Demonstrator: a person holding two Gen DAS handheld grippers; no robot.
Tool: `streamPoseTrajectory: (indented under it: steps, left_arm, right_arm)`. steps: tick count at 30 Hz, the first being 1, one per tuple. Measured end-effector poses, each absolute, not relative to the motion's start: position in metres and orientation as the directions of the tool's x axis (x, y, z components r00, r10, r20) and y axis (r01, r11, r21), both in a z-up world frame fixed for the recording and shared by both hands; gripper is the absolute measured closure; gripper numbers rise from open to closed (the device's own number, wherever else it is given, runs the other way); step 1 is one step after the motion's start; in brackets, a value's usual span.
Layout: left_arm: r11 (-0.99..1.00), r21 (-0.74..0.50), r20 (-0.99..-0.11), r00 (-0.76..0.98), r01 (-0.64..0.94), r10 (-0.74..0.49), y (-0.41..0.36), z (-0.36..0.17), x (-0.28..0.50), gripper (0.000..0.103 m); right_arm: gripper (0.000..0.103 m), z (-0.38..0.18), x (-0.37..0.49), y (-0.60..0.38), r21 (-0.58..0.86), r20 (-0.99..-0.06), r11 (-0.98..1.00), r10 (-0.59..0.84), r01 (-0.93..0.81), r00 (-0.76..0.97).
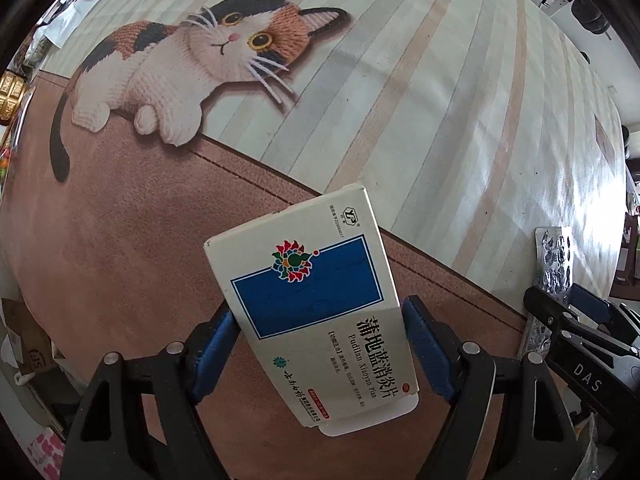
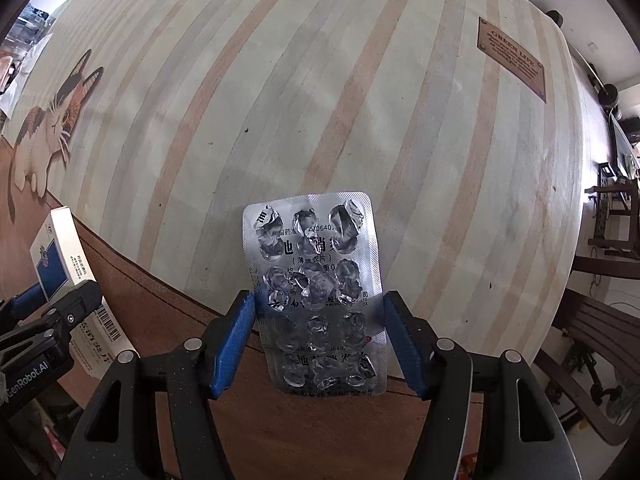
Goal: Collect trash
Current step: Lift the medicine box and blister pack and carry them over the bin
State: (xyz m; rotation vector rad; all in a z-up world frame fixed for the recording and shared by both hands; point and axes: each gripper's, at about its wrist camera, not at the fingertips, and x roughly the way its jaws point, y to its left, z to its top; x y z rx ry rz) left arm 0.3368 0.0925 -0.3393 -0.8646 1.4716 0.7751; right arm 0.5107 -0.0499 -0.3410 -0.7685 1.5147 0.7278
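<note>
My left gripper (image 1: pixel 320 340) is shut on a white and blue medicine box (image 1: pixel 308 280) and holds it above the table, its blue pads pressing both long sides. My right gripper (image 2: pixel 318 332) is shut on an empty silver blister pack (image 2: pixel 316 280), which stands up between the blue pads. The blister pack also shows at the right edge of the left wrist view (image 1: pixel 554 260), with the right gripper (image 1: pixel 580 320) below it. The box (image 2: pixel 60 264) and the left gripper (image 2: pixel 44 320) show at the left of the right wrist view.
The table (image 2: pixel 320 100) has a cover with pale stripes, a brown band and a printed calico cat (image 1: pixel 192 64). A brown label (image 2: pixel 512 60) sits far right. Gold-wrapped items (image 1: pixel 10 96) lie at the left edge. Dark chairs (image 2: pixel 600 320) stand to the right.
</note>
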Motion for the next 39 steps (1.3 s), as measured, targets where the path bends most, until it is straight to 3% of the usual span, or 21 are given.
streamPoseTrajectory:
  steps: [2, 13, 24, 34, 39]
  left_arm:
    - [0.482, -0.029, -0.993, -0.03, -0.876, -0.114, 0.088, -0.35, 0.338, 0.022]
    - [0.508, -0.022, -0.998, -0.009, -0.861, -0.058, 0.076, -0.348, 0.336, 0.024]
    - [0.521, -0.043, -0.991, 0.104, -0.853, 0.089, 0.049, -0.256, 0.29, 0.024]
    - [0.492, -0.111, -0.951, 0.235, -0.863, 0.199, 0.001, -0.165, 0.167, 0.024]
    - [0.479, -0.144, -0.941, 0.27, -0.866, 0.205, -0.036, -0.154, 0.078, 0.024]
  right_arm:
    - [0.034, -0.346, 0.506, -0.041, 0.009, -0.997, 0.581, -0.059, -0.814, -0.054]
    - [0.036, -0.333, 0.5, -0.033, 0.013, -0.997, 0.574, -0.053, -0.819, -0.053]
    - [0.036, -0.276, 0.472, -0.052, 0.069, -0.997, 0.568, 0.072, -0.82, -0.035]
    - [0.036, -0.183, 0.369, -0.096, 0.156, -0.966, 0.517, 0.259, -0.841, -0.02]
    - [0.036, -0.148, 0.284, -0.141, 0.197, -0.943, 0.492, 0.333, -0.848, -0.025]
